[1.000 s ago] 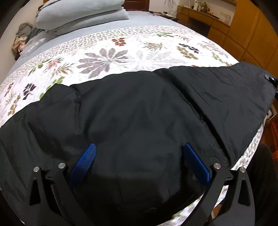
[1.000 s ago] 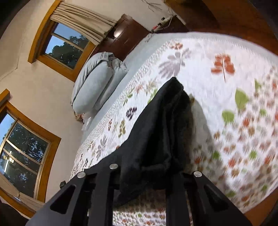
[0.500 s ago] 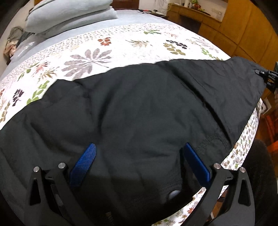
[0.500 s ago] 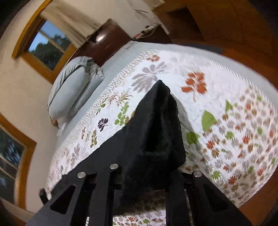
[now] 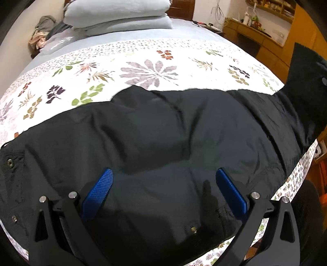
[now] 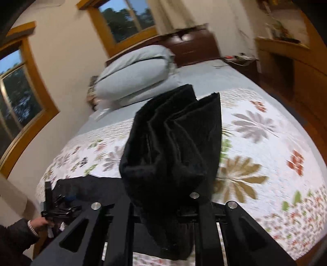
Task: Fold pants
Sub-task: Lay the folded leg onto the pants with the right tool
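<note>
right gripper [image 6: 163, 206]: jaws nearly closed, clamped on a bunched end of the black pants [image 6: 173, 147]; the cloth stands up in pleats ahead of the fingers and hangs below them. Probably a leg end or waist corner, can't tell which.
why held so: the end is lifted off the quilt [image 6: 265, 159], likely so it can be carried over the rest of the garment for a fold.
left gripper [image 5: 163, 196]: blue pads [image 5: 98, 192] wide apart, nothing between them; it hovers over the pants [image 5: 163, 139], not gripping.
why open: reads as waiting to pin or pick up the flat part while the other end travels.
left hand [image 6: 38, 223]: seen low at the left of the right-wrist view, holding its tool at the near edge of the bed.
pants location: spread across the near side of the quilt [image 5: 143, 61], one end raised at far right of the left-wrist view; small metal snaps [image 5: 193, 230] show on the cloth.
surroundings: stacked grey pillows [image 5: 122, 16] at the head of the bed, wooden cabinets [image 5: 265, 38] to the right.
writing/labels: none readable; no brand tag visible on the pants or tools.
task progress: judged early, most of the cloth lies unfolded.
</note>
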Tool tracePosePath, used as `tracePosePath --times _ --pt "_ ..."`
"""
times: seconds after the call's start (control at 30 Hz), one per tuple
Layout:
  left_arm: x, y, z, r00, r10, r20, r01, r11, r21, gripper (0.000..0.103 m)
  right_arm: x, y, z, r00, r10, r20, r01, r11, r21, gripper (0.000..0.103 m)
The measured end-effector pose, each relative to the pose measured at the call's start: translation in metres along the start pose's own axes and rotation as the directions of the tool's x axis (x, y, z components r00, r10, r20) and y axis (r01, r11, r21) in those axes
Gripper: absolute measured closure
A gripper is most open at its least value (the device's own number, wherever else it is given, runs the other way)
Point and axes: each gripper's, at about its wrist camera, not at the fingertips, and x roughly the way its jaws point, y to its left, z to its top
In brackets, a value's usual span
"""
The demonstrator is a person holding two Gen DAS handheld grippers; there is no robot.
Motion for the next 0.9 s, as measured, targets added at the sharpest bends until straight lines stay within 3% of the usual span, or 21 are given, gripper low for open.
tracePosePath --times 0.13,0.27,0.47,0.9 --pt "-0.019 0.021 0.003 0.999 0.030 0.044 -0.029 0.999 -0.042 0.002 0.026 0.049 -0.002 0.997 0.071 -0.037 -0.075 0.993 -0.092 0.088" --pt "-0.032 0.047 0.003 0.996 0.057 0.066 -0.050 0.993 -0.103 0.002 0.059 0.091 -0.013 0.990 0.091 -0.112 -0.110 0.978 -0.178 0.088" --pt "-0.039 0.065 -0.002 0.995 0.065 0.078 -0.054 0.990 -0.133 0.002 0.101 0.128 -0.044 0.976 0.036 -0.214 -0.102 0.947 -0.305 0.088" --pt "-0.041 0.083 -0.009 0.994 0.059 0.092 -0.041 0.981 -0.189 0.002 0.154 0.156 -0.097 0.939 -0.025 -0.342 -0.118 0.913 -0.390 0.086"
